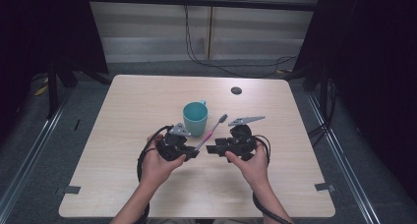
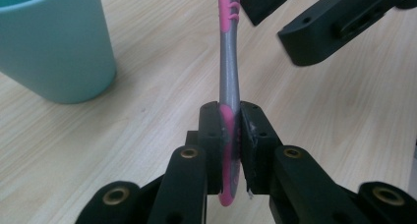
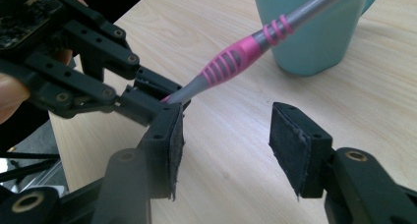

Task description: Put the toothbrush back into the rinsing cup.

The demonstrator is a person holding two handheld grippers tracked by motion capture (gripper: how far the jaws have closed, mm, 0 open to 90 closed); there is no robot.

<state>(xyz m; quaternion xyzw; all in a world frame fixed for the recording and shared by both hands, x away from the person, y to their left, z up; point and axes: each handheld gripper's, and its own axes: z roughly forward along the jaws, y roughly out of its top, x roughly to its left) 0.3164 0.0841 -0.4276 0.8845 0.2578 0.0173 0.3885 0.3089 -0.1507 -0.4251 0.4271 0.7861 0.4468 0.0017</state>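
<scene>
While clamped in the left gripper (image 2: 230,135) by its handle end, toothbrush (image 1: 212,131) up off the table beside the teal cup (image 1: 195,118), not yet in; right gripper (image 3: 226,150) half open, empty, near the handle.

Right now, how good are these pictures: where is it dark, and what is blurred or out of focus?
High view: the table is evenly lit with weak shadows, the surroundings are dark, and the toothbrush looks small and soft. Left gripper view: the jaws clamped on the toothbrush handle are sharp, the teal cup slightly soft. Right gripper view: its own near pads look blurred.
</scene>
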